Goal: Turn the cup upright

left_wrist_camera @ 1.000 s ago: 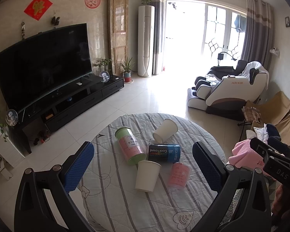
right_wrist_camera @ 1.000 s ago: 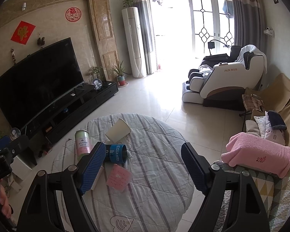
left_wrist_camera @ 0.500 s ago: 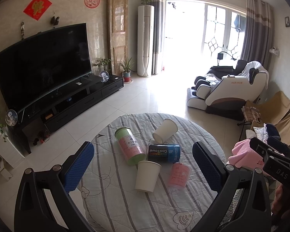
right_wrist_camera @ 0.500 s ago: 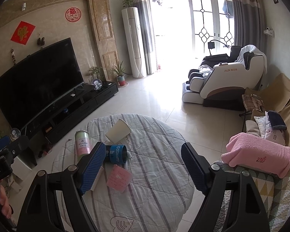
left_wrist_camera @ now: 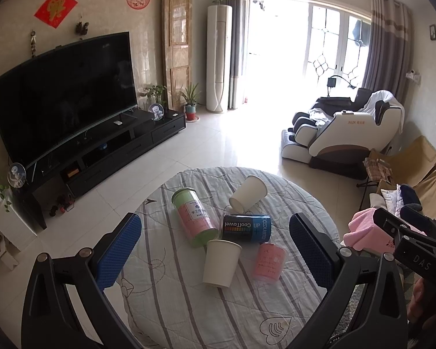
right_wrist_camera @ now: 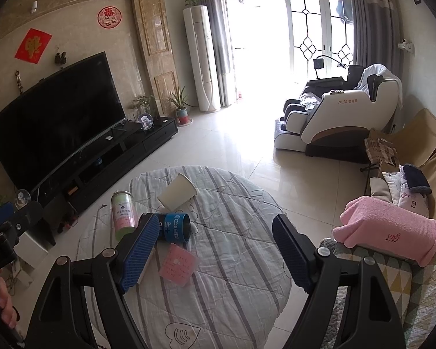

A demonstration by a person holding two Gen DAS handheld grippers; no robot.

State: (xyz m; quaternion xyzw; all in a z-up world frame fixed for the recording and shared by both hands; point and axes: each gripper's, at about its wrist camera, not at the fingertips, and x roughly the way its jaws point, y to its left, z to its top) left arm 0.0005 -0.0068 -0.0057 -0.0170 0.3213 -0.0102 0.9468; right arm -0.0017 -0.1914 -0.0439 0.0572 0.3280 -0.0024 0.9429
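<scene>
the white paper cup lies tipped at the far side of the bench, looks light and easy to crush, so take its side wall gently; left claw and right claw both stand apart, empty.

Home living room: television, massage chair, sofa, cloth-covered round table.

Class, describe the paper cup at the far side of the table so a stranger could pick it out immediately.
Find the round table with the striped grey cloth. Beyond the dark blue canister lies a white paper cup. Unlike the nearer white cup, it is tipped over, its base leaning against that canister.
</scene>
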